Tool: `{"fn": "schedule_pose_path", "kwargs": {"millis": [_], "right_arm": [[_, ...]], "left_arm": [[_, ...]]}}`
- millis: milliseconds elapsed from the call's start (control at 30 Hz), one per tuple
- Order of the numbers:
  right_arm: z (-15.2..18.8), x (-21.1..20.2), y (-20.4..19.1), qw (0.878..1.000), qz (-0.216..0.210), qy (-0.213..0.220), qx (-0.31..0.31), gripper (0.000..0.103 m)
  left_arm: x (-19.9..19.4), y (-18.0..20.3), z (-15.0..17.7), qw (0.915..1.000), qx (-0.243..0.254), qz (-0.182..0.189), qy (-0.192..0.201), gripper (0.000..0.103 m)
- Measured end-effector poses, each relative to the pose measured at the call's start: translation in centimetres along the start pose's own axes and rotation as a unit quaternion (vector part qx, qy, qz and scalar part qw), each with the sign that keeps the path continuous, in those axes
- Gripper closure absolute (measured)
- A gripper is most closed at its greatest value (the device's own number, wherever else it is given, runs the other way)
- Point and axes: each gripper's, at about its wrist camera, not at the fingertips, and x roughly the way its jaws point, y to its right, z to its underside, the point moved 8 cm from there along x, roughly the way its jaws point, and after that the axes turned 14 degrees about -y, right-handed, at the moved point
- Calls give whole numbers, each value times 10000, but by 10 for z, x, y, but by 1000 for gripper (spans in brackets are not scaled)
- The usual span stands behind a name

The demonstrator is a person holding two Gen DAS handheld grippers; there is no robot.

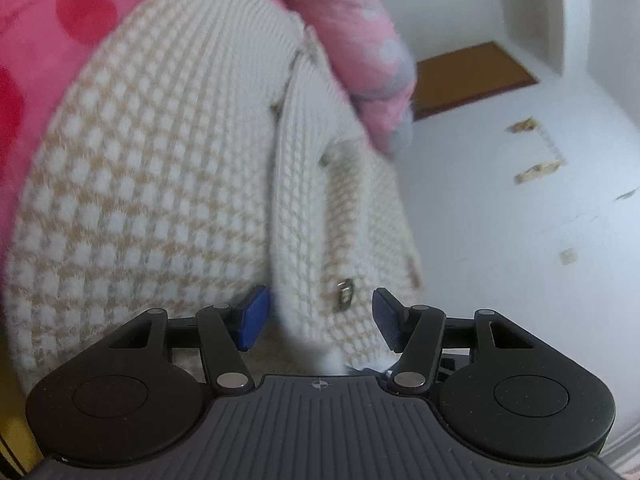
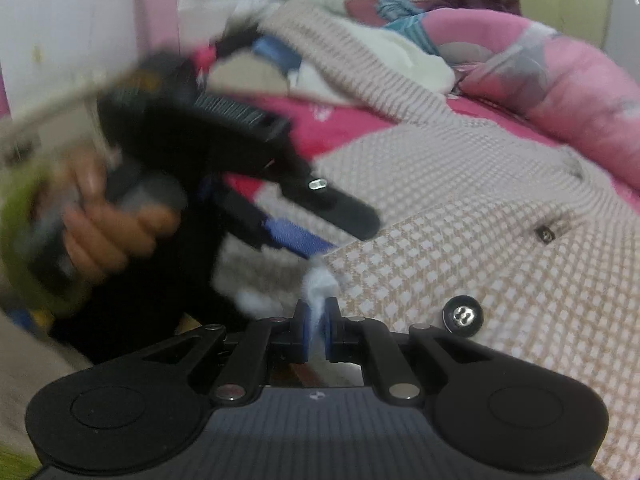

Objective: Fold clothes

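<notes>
A cream and beige checked knit cardigan point(image 1: 152, 184) lies on a pink bed. In the left wrist view a thick fold of it with a small metal tag point(image 1: 345, 300) sits between the blue pads of my left gripper point(image 1: 320, 320), which is shut on it. The right wrist view shows the cardigan point(image 2: 460, 208) spread out, with a dark button point(image 2: 463, 315) near my right gripper point(image 2: 319, 330). That gripper is shut on the garment's fluffy white edge. The left gripper point(image 2: 336, 236) and the hand point(image 2: 104, 224) holding it appear blurred just ahead.
Pink and red bedding point(image 2: 340, 128) lies under the cardigan. A rolled pink quilt point(image 2: 580, 92) runs along the right, with a pile of other clothes point(image 2: 400, 52) at the back. Beyond the bed's edge is a white wall point(image 1: 520, 220) and a brown floor patch point(image 1: 472, 76).
</notes>
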Motion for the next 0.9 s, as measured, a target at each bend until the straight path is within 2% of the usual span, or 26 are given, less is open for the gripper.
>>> {"fn": "schedule_pose_path", "kwargs": {"millis": [67, 100, 167, 233, 333, 433, 500, 567, 667, 767, 800, 833, 867, 900], "right_arm": [[10, 7, -10, 9997, 200, -120, -78, 83], [16, 6, -15, 9997, 187, -112, -93, 80], [29, -9, -25, 10000, -31, 63, -41, 68], [44, -28, -23, 9994, -101, 250, 212, 66], [68, -57, 6, 9938, -2, 466, 1012, 66], [92, -89, 67, 9710, 19, 841, 2236, 65], [110, -108, 114, 9470, 185, 1120, 3005, 64], [125, -120, 161, 9211, 570, 1271, 3635, 58], [137, -118, 206, 9032, 823, 1220, 4031, 55], [136, -93, 233, 9033, 720, 1007, 4107, 54], [137, -82, 241, 9017, 728, 874, 4172, 54], [139, -71, 249, 9001, 714, 722, 4236, 61], [143, -60, 256, 8996, 644, 582, 4281, 86], [146, -55, 259, 8995, 530, 522, 4306, 97]], "left_arm": [[7, -2, -1, 9996, 59, -259, -37, 53], [9, 0, -1, 9992, 140, -363, -30, 56], [11, 5, -3, 9980, 310, -549, -14, 58], [12, 8, -5, 9963, 424, -744, -7, 62], [14, 14, -5, 9931, 583, -1019, 5, 62], [16, 17, -4, 9874, 768, -1381, -10, 64], [19, 22, -2, 9810, 938, -1700, -52, 64], [19, 25, 2, 9742, 1085, -1974, -124, 64], [24, 29, 2, 9669, 1214, -2237, -186, 59], [24, 28, 2, 9634, 1187, -2397, -185, 58], [23, 28, 2, 9629, 1161, -2431, -175, 59], [24, 28, 2, 9624, 1137, -2461, -168, 59], [24, 28, 2, 9617, 1125, -2494, -165, 59], [24, 28, 4, 9608, 1131, -2527, -161, 59]]}}
